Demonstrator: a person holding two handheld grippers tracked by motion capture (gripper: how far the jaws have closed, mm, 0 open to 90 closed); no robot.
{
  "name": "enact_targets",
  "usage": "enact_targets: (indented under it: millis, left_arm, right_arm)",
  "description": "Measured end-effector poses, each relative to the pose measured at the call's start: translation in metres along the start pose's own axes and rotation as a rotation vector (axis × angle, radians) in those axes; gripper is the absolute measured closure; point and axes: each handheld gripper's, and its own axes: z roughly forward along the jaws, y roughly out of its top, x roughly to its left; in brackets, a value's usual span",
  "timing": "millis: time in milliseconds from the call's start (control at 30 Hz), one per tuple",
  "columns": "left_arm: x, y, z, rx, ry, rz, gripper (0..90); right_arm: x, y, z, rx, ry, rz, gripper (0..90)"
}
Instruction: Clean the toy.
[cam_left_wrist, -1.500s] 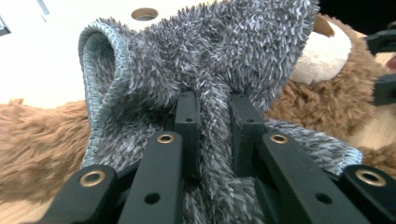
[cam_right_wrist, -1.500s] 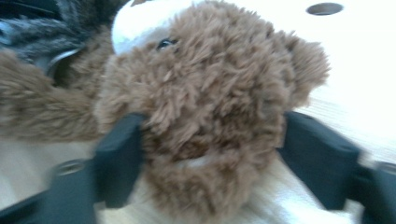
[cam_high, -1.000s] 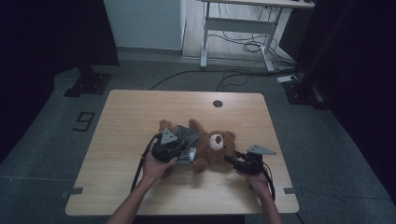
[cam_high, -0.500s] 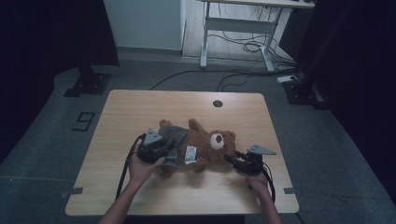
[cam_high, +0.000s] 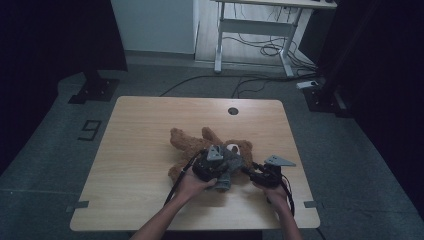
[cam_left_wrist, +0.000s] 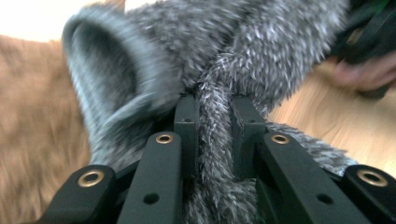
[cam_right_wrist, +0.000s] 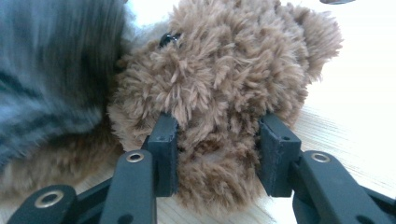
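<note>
Two grips on bear (cam_high: 200, 145): right gripper (cam_right_wrist: 218, 154) clamping head steady, left gripper (cam_left_wrist: 212, 135) pinching grey garment (cam_left_wrist: 224, 56) to dress it.

Shaggy brown plush teddy bear (cam_right_wrist: 224, 84), fuzzy grey knit garment (cam_left_wrist: 219, 56), smooth pale wood-grain table (cam_high: 150, 135), matt black fingers (cam_right_wrist: 163, 154).

One brown teddy bear (cam_high: 200, 145) lies on the one wooden desk (cam_high: 140, 150), its head between the jaws of the right gripper (cam_right_wrist: 217, 154), and one grey fuzzy garment (cam_left_wrist: 224, 56) (a small knitted piece, its exact kind hard to tell) is pinched in the jaws of the left gripper (cam_left_wrist: 212, 140). That makes two grippers, each with two black jaws, and two hands (cam_high: 192, 184) holding them. Beyond the jaws, at the desk's far edge, sits one round cable hole (cam_high: 232, 111).
</note>
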Motion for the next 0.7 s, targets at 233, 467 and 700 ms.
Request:
enact_targets:
  millis: [233,467,700]
  left_arm:
    - [0.002,-0.026,-0.008,0.023,0.023,0.012,75.7]
    - [0.005,-0.043,-0.014,0.008,0.001,-0.024,75.7]
    - [0.006,-0.044,-0.025,-0.021,-0.014,-0.044,75.3]
  right_arm:
    - [0.001,0.001,0.001,0.006,-0.008,-0.006,56.8]
    - [-0.001,0.0,0.003,-0.003,0.0,-0.001,56.8]
    - [-0.003,-0.001,0.002,-0.013,0.008,0.002,55.4]
